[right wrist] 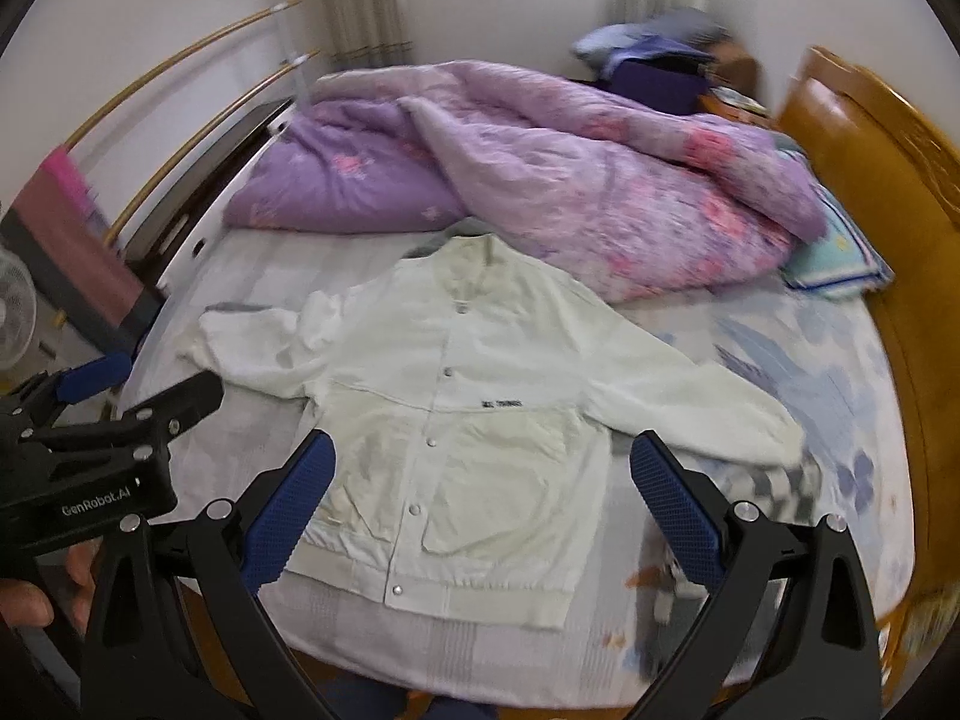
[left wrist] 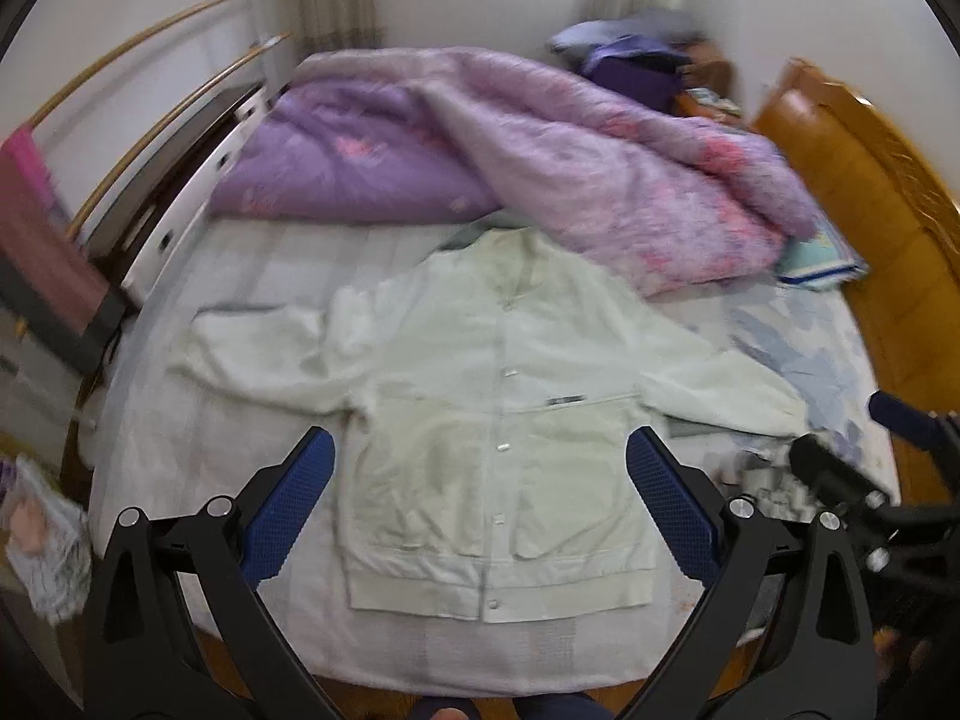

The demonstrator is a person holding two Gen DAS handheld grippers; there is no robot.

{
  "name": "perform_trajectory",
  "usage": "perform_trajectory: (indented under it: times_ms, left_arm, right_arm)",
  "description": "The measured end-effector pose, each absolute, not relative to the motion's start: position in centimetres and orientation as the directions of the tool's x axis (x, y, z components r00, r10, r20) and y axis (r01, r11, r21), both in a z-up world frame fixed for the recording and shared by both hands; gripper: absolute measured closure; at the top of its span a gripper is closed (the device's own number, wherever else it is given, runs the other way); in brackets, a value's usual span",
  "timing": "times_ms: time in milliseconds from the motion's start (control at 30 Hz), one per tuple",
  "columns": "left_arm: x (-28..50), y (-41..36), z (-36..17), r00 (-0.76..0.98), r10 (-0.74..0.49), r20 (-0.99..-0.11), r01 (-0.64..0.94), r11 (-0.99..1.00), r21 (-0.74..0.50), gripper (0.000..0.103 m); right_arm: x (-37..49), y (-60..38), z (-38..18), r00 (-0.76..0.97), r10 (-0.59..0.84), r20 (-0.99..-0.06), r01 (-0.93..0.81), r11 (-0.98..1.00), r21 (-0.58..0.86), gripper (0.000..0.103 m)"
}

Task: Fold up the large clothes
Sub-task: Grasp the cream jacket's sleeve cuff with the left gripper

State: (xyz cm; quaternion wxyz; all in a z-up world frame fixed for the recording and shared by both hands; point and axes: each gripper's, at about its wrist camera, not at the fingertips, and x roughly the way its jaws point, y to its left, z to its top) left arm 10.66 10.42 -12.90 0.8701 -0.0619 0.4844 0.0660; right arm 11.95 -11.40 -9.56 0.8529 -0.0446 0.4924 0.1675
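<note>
A pale green-white snap-button jacket (left wrist: 498,420) (right wrist: 456,420) lies flat, front up, on the bed, hem toward me, both sleeves spread out to the sides. My left gripper (left wrist: 480,450) hovers open above its lower body, blue pads wide apart and nothing between them. My right gripper (right wrist: 480,456) is likewise open over the hem area, holding nothing. In the left wrist view the right gripper (left wrist: 852,450) shows at the right edge; the left gripper (right wrist: 144,396) appears at the left edge of the right wrist view.
A rumpled purple floral quilt (left wrist: 540,168) covers the far half of the bed, touching the jacket collar. An orange wooden headboard (left wrist: 870,192) stands at right, a pillow (right wrist: 834,258) beside it. A rack with a pink cloth (left wrist: 36,240) stands at left.
</note>
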Motion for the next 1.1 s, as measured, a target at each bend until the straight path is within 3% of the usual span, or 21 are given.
perform_trajectory:
  times_ms: [67,100,267,533,867,1100]
  left_arm:
    - [10.7,13.5,-14.9,0.531,0.053,-0.846,-0.221,0.972,-0.078,0.005]
    - [10.7,14.8,-15.7,0.519,0.038,-0.854,-0.240,0.965,-0.103,0.005]
    - [10.1,24.0,-20.8,0.539,-0.132,-0.832,-0.327,0.877,-0.351,0.005]
    - [11.5,41.3,-30.6,0.477,-0.088,-0.874,-0.523,0.772,-0.363,0.005]
    - [14.8,62.4,-42.4,0.452,0.010,-0.892,-0.736,0.569,-0.366,0.005]
    - [16.7,70.8,-48.7,0.461,-0.004,-0.887,-0.816,0.390,-0.426,0.006]
  right_arm:
    - [13.1,-9.7,-11.1,0.407,0.279,-0.870,-0.362,0.924,0.126,0.027]
    - [13.6,-8.7,-12.1,0.377,0.288,-0.881,-0.381,0.915,0.136,0.029]
    - [15.9,-4.1,-17.5,0.236,0.309,-0.921,-0.382,0.901,0.204,0.066]
    - [19.0,4.9,-26.4,0.114,0.330,-0.937,-0.329,0.903,0.278,0.100]
    - [24.6,15.0,-37.5,0.117,0.327,-0.938,-0.305,0.910,0.280,0.103]
    - [26.8,17.5,-42.7,0.089,0.317,-0.944,-0.260,0.922,0.285,0.102]
